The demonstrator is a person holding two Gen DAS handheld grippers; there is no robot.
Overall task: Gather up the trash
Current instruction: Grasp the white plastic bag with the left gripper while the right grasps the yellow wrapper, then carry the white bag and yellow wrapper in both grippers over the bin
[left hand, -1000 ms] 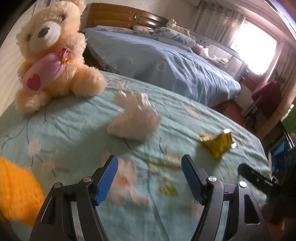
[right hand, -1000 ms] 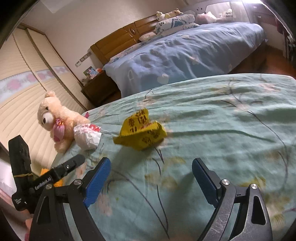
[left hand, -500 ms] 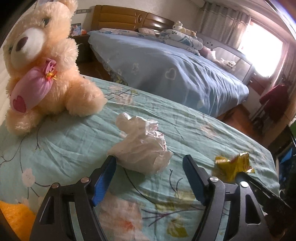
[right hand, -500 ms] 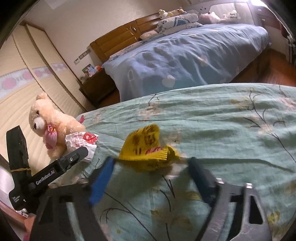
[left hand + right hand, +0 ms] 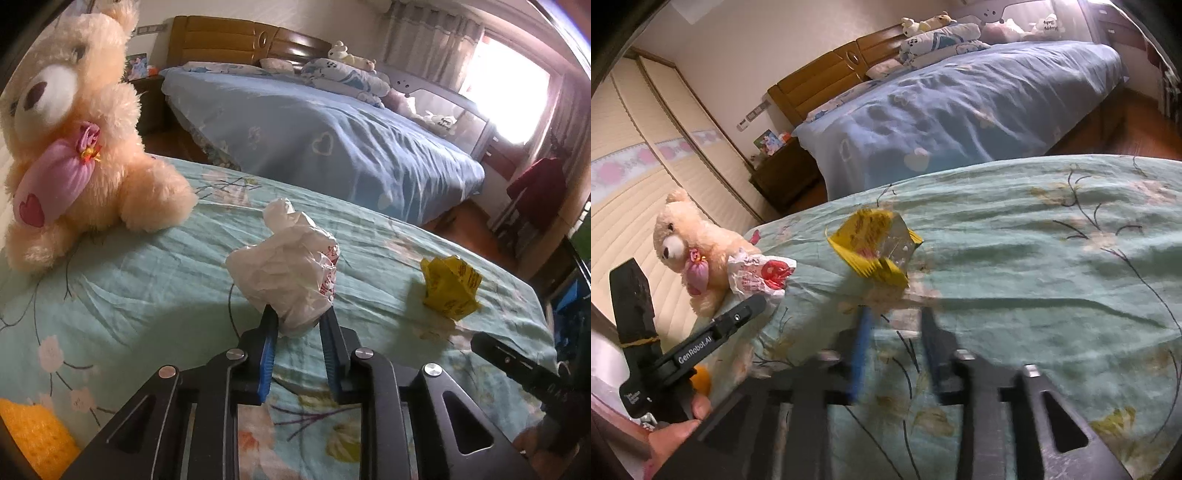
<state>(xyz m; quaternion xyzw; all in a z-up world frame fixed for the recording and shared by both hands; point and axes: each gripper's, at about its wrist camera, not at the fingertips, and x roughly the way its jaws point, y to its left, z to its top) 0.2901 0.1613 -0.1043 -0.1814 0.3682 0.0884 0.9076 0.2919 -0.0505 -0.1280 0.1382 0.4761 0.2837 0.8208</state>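
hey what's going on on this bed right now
A person is clearing trash off a bed with a teal floral cover, a handheld gripper in each hand. The left gripper is closing, its fingers already pinching the lower end of a crumpled white plastic bag. The right gripper is closing too, just below a crumpled yellow wrapper; motion blur hides whether it has a hold yet. A cream teddy bear sits nearby, untouched.

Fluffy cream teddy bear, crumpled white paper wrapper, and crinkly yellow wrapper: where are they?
Fluffy cream teddy bear (image 5: 74, 147), left wrist view: on its chest.
Crumpled white paper wrapper (image 5: 288, 269), left wrist view: on its crumpled middle.
Crinkly yellow wrapper (image 5: 875, 247), right wrist view: on its printed face.
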